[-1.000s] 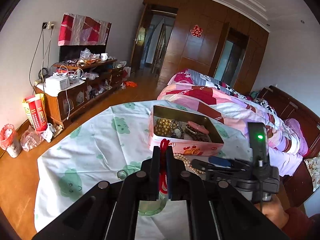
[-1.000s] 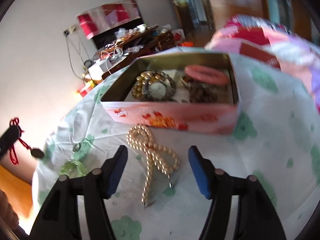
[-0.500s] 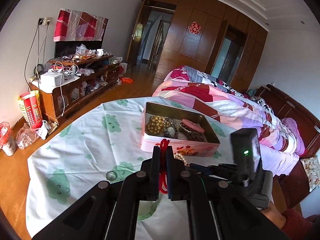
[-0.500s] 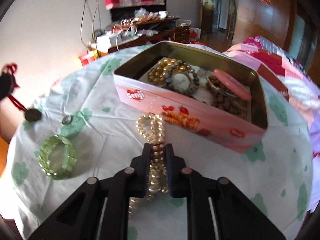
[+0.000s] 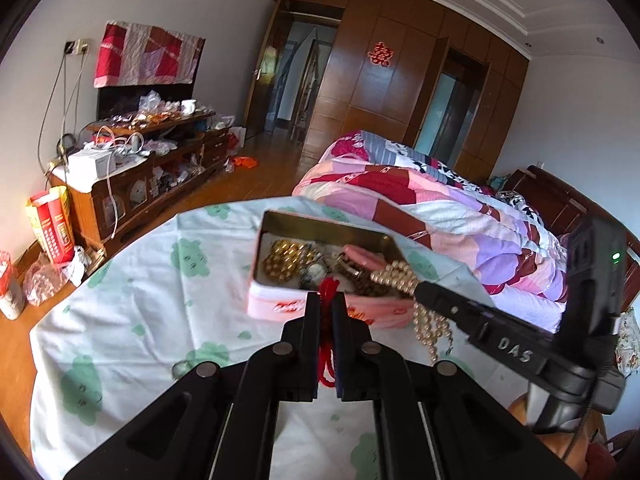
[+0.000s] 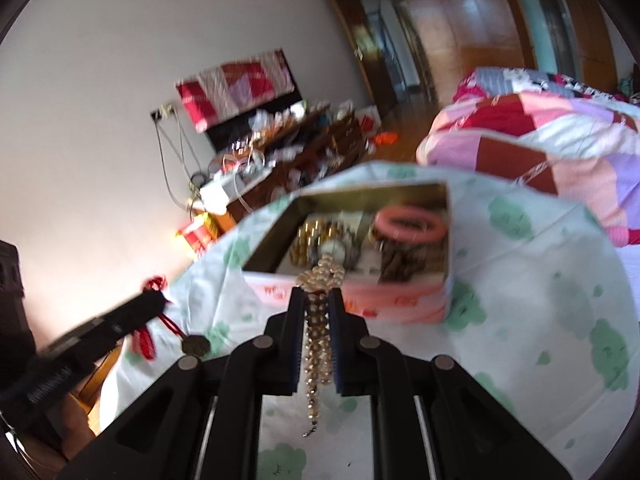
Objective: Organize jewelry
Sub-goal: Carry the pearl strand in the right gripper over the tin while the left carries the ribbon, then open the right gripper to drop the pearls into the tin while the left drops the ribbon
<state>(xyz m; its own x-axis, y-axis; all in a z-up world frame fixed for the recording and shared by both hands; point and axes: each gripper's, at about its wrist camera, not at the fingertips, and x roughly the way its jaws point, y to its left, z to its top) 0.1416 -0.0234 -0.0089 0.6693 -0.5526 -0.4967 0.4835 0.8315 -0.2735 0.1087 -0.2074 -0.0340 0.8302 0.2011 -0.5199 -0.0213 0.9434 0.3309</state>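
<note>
Pearl necklace [image 6: 318, 320]: cream-gold beads, doubled into loose strands, clamped between the closed fingers of the right gripper [image 6: 315, 300], its tail hanging free above the tablecloth [image 6: 540, 300]. Half a second ago it lay on the cloth; now it is lifted to the near edge of the pink tin [image 6: 400, 300], where a pink bangle [image 6: 412, 226] and gold beads [image 5: 286, 260] are seen. Red cord [image 5: 326, 332] is pinched in the closed left gripper [image 5: 326, 304], as before.
</note>
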